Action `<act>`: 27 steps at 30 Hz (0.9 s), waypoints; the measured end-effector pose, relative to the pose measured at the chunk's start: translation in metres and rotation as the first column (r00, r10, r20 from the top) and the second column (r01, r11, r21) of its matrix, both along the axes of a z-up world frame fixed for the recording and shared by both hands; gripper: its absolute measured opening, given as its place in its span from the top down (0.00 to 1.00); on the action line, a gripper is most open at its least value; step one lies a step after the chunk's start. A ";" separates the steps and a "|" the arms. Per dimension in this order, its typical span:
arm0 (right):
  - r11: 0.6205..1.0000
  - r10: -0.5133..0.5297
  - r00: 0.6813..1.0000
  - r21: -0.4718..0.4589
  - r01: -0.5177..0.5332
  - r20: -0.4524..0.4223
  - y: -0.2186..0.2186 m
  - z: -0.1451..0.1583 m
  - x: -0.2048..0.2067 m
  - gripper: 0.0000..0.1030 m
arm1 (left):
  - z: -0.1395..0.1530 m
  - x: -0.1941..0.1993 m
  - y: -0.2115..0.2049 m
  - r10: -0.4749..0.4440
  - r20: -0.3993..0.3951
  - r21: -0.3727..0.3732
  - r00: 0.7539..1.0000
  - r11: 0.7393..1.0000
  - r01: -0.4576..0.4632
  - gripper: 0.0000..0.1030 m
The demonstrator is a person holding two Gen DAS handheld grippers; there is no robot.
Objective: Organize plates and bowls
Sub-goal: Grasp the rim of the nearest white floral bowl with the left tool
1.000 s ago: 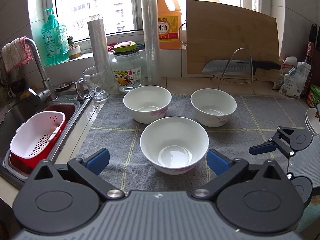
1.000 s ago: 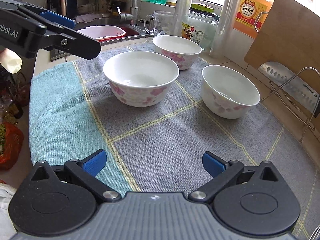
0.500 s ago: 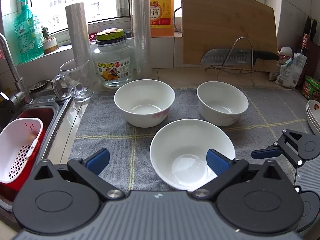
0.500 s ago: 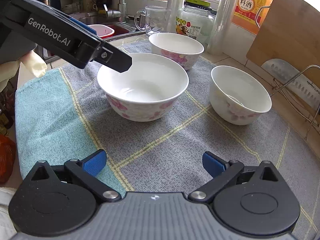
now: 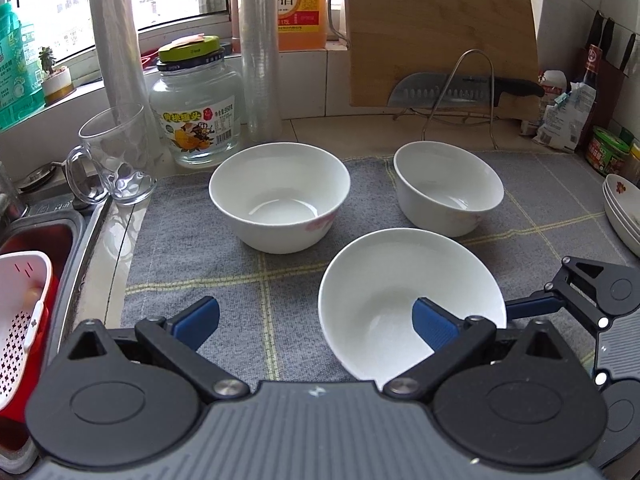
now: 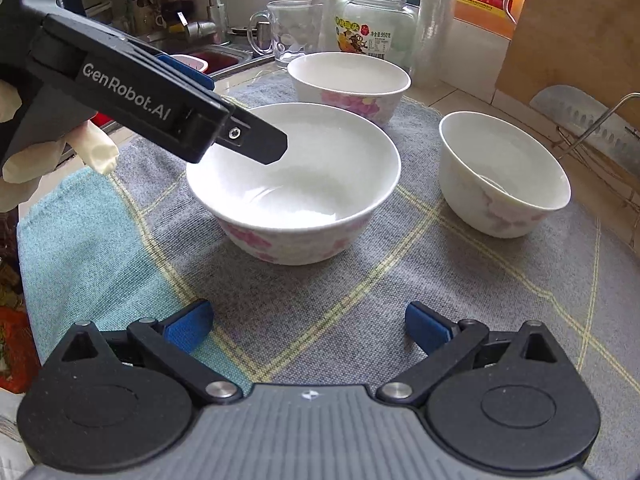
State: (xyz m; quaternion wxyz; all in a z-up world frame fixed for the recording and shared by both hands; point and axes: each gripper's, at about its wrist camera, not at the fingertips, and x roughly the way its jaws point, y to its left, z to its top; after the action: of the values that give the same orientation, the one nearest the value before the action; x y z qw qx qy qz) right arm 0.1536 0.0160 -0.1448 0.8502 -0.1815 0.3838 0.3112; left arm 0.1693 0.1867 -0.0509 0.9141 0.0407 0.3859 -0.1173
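Note:
Three white bowls with pink flowers stand on a grey towel point(image 5: 224, 248). My left gripper point(image 5: 316, 318) is open at the nearest bowl point(image 5: 384, 280): its right finger reaches over the bowl's inside and its left finger stays outside over the towel, so the rim lies between them. Whether a finger touches the rim I cannot tell. Behind stand the far-left bowl point(image 5: 280, 196) and the far-right bowl point(image 5: 448, 188). My right gripper point(image 6: 308, 322) is open and holds nothing, low over the towel in front of the nearest bowl point(image 6: 296, 184). A stack of plates point(image 5: 624, 212) sits at the right edge.
A glass mug point(image 5: 116, 160), a jar point(image 5: 196, 108) and two film rolls line the back. A cutting board point(image 5: 436, 28) and a knife point(image 5: 460, 88) lean on a wire rack. The sink at left holds a white colander point(image 5: 20, 320). A gloved hand point(image 6: 52, 156) holds the left gripper.
My left gripper has moved forward and down, so its right finger now reaches over the nearest bowl. The right gripper has edged closer to the bowls. No bowl has moved.

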 end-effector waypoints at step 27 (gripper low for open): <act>1.000 -0.011 0.995 0.012 0.010 0.098 0.004 0.013 -0.002 0.00 | 0.002 0.031 -0.009 -0.229 -0.097 0.029 0.969 0.972 0.233 0.19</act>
State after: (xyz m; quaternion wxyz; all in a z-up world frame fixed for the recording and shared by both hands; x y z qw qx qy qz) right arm 0.1519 0.0197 -0.1317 0.8706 -0.1897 0.3409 0.2998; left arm 0.2004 0.1781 -0.0489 0.8743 0.0983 0.4229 -0.2170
